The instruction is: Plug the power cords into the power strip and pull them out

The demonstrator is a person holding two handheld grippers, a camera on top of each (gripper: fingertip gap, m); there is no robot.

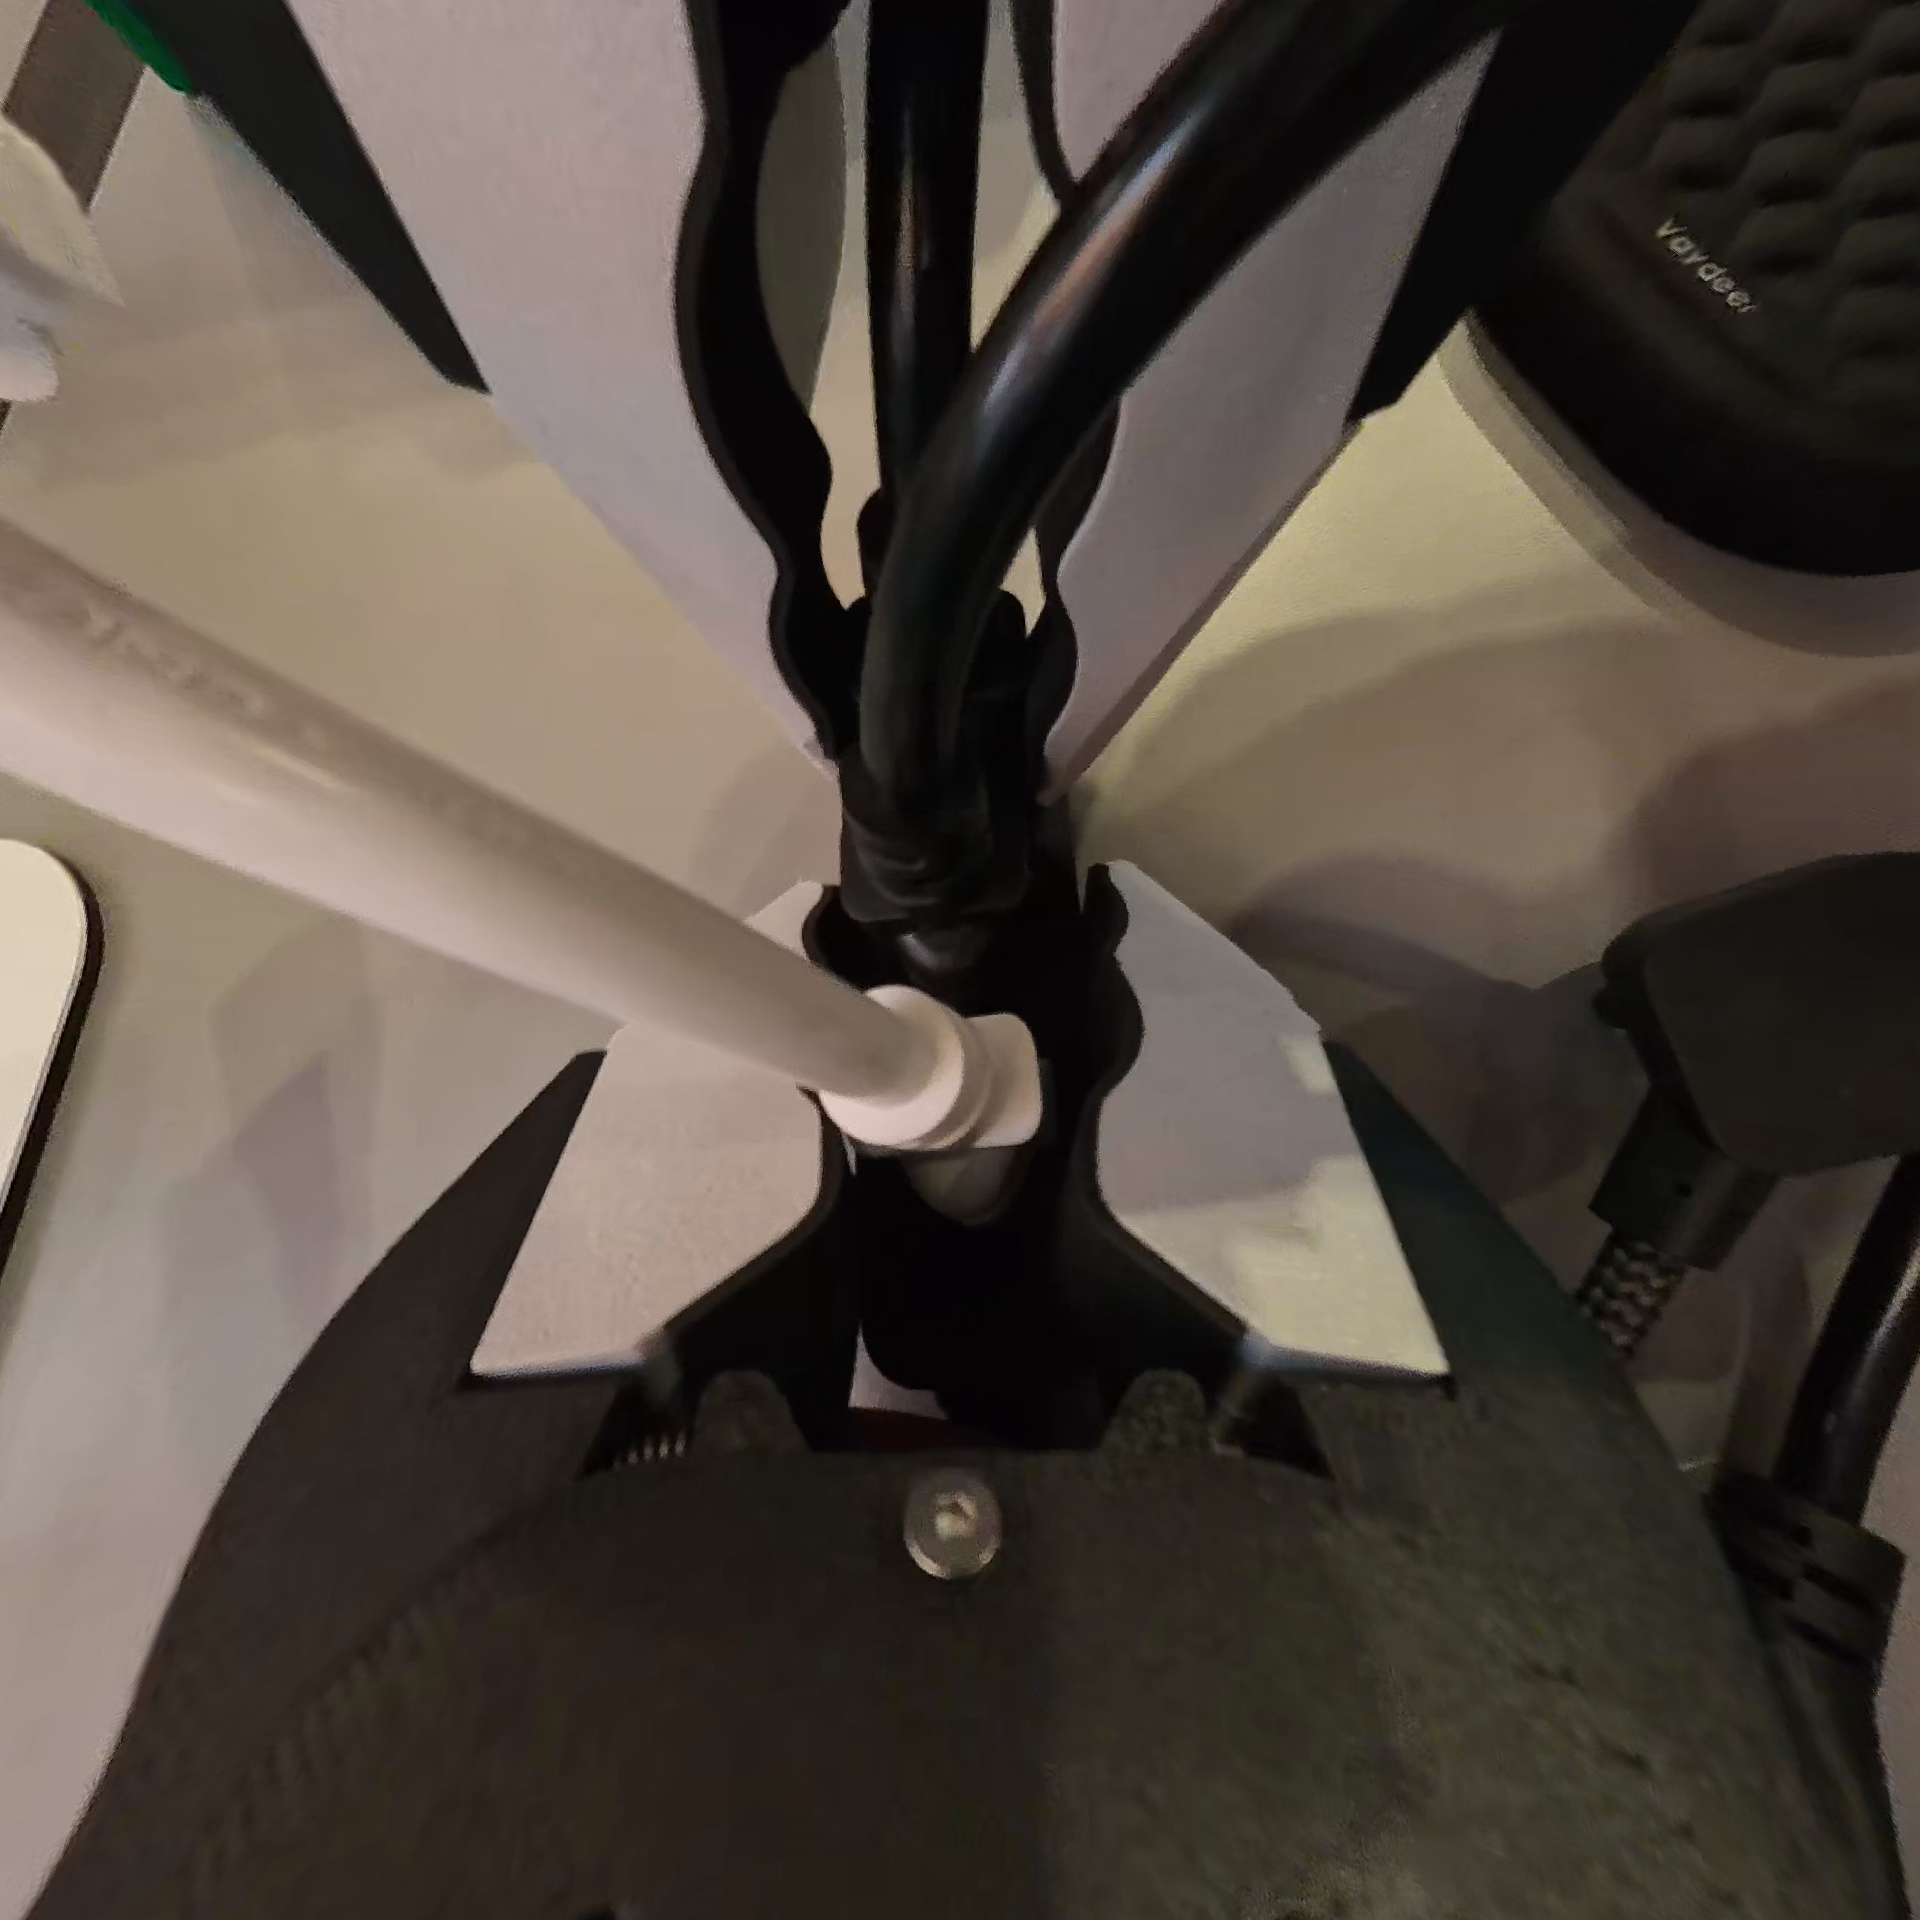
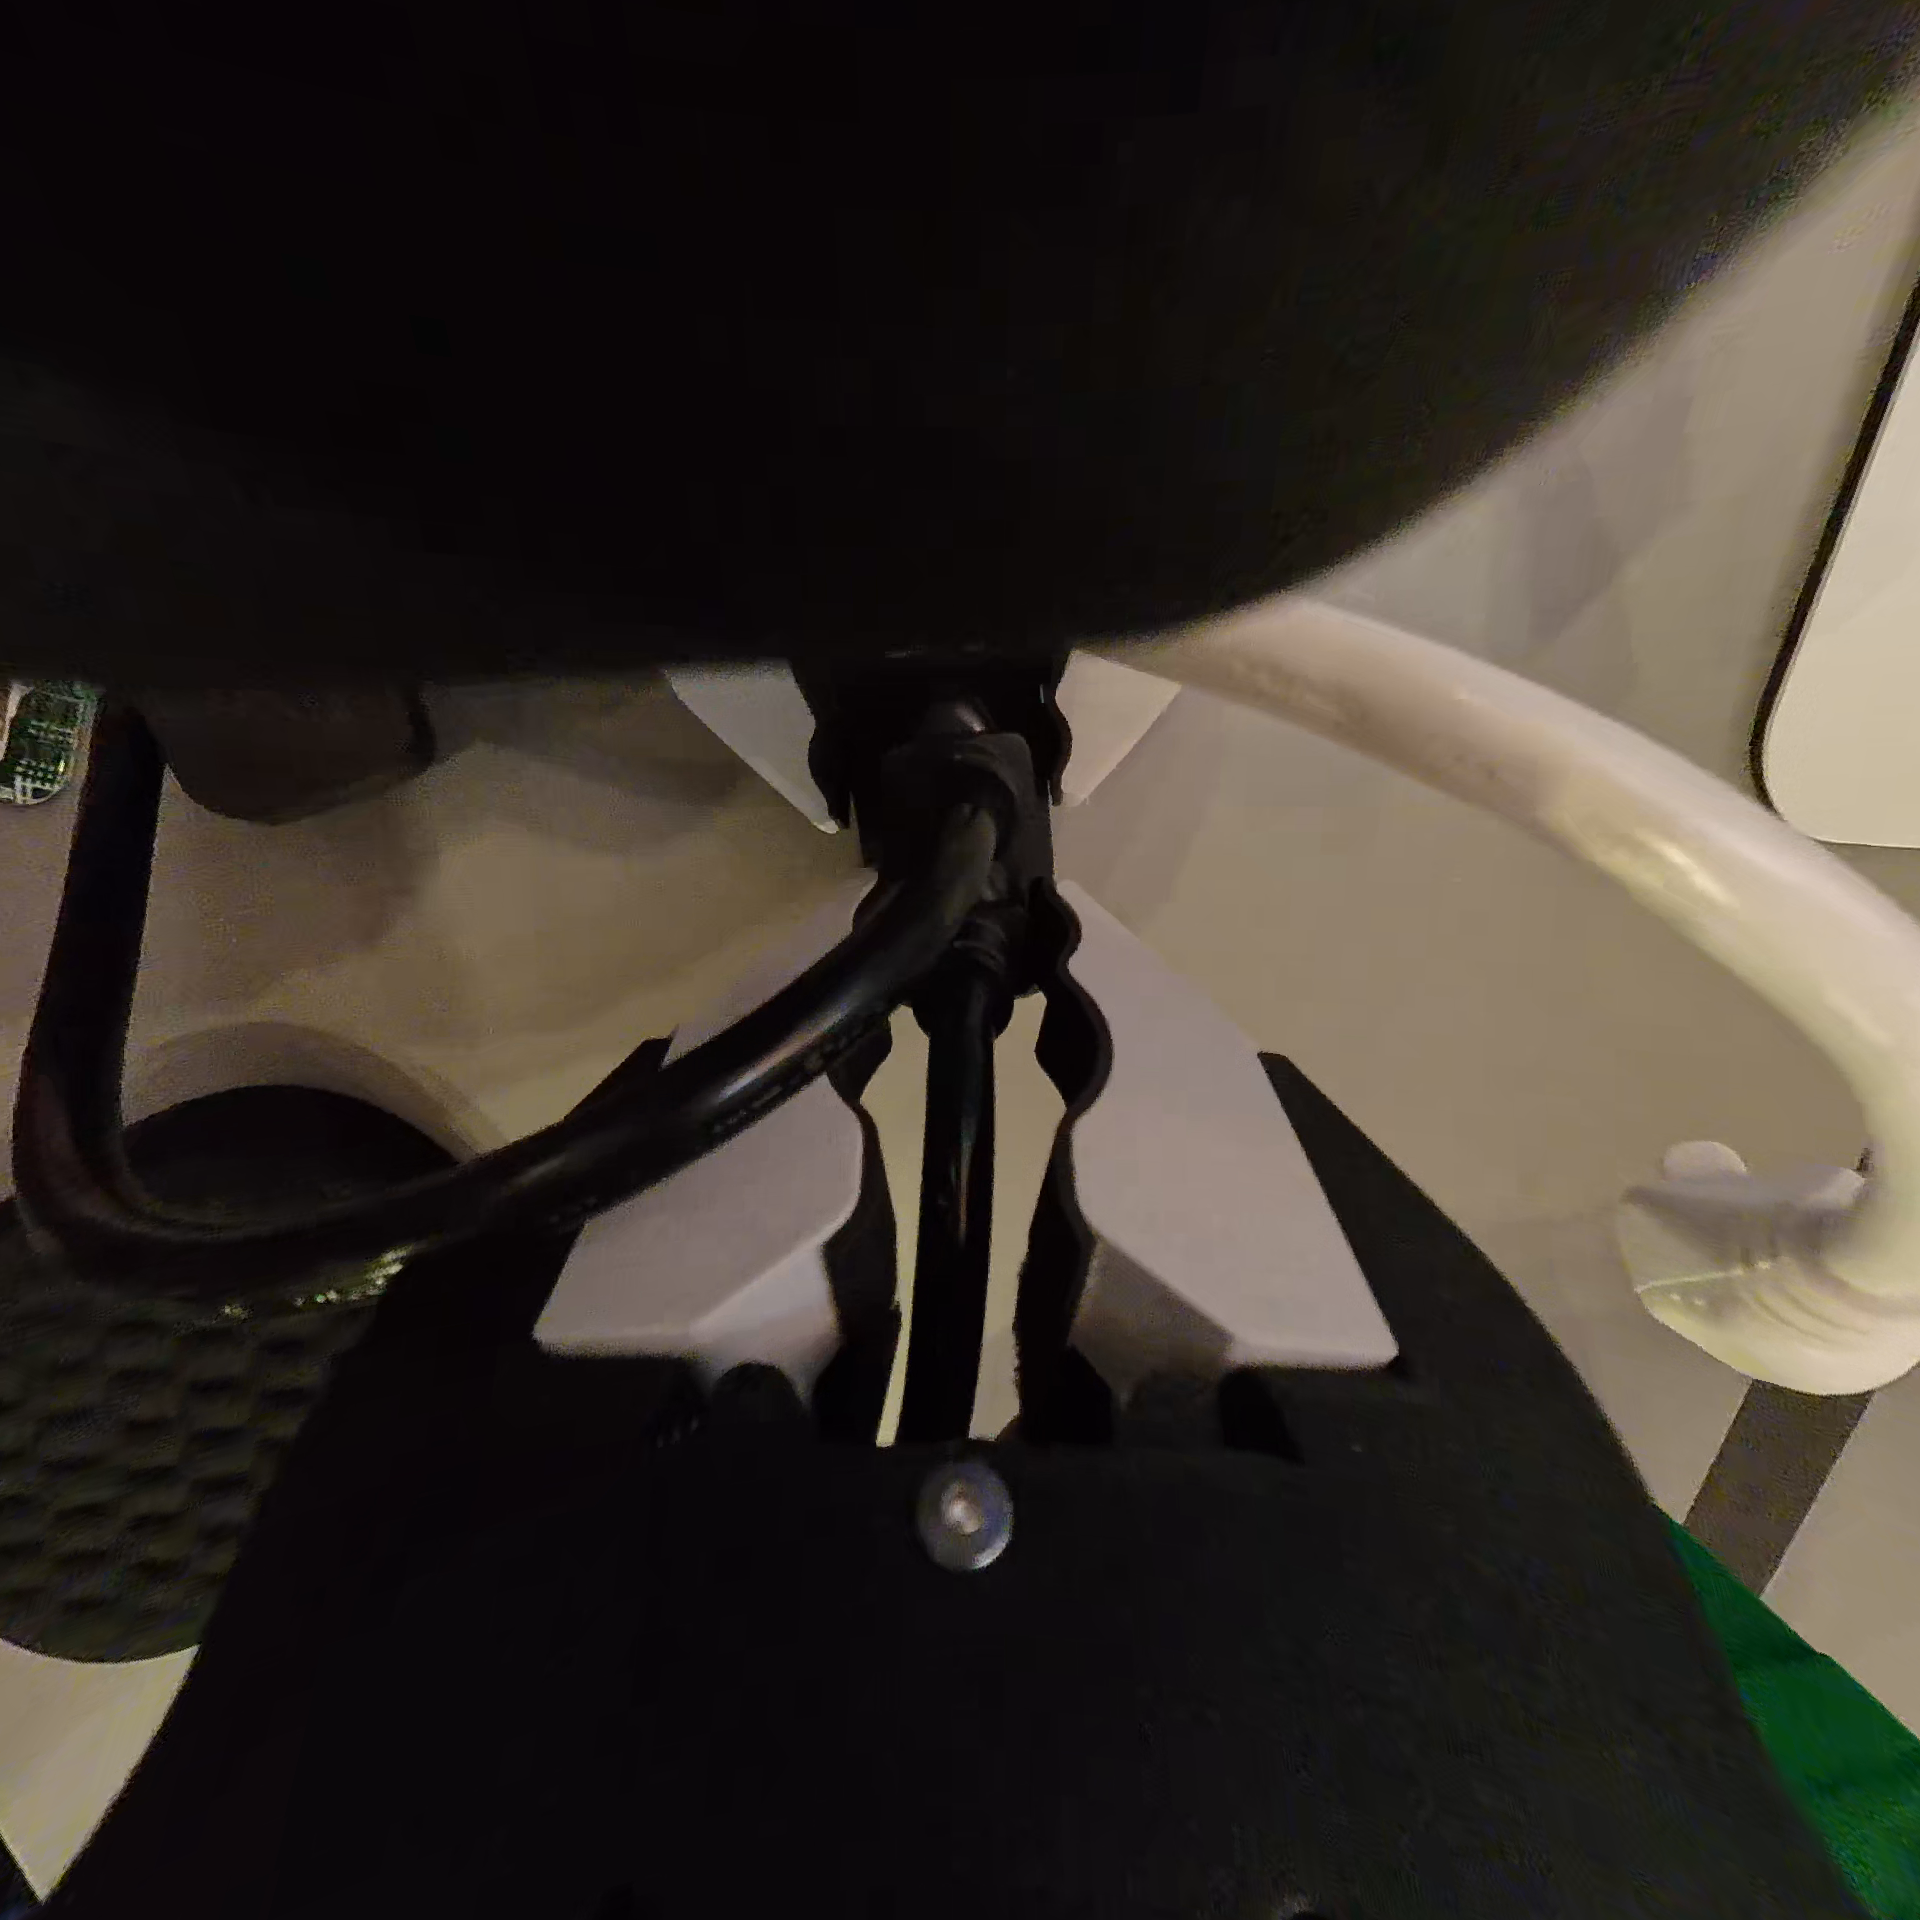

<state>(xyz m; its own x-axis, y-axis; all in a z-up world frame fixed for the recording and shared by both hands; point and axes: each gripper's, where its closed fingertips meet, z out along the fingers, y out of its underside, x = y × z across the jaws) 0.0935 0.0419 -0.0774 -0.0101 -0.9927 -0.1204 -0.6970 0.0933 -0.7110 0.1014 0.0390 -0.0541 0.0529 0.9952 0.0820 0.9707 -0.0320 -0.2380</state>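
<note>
Power cords are found at the centre of both views, pinched where the two claws meet nose to nose. The white cord is clamped at its moulded collar by the left gripper, whose jaws are closed on it. The black cord is clamped at its stiff end by the right gripper, also closed, with the cord running back between its fingers. No power strip can be made out with certainty, and no sockets are seen. A white rounded panel at the edge is noted, its kind untold. For the step in hand, judged to be a plug being carried or pulled, the grip should be kept on the rigid moulding rather than the flexible cord. Force should be applied straight along the plug axis, and the black loop kept clear of the jaws. Counted: two grippers, one white cord, one thick black cord, one braided cable, one textured black object.
</note>
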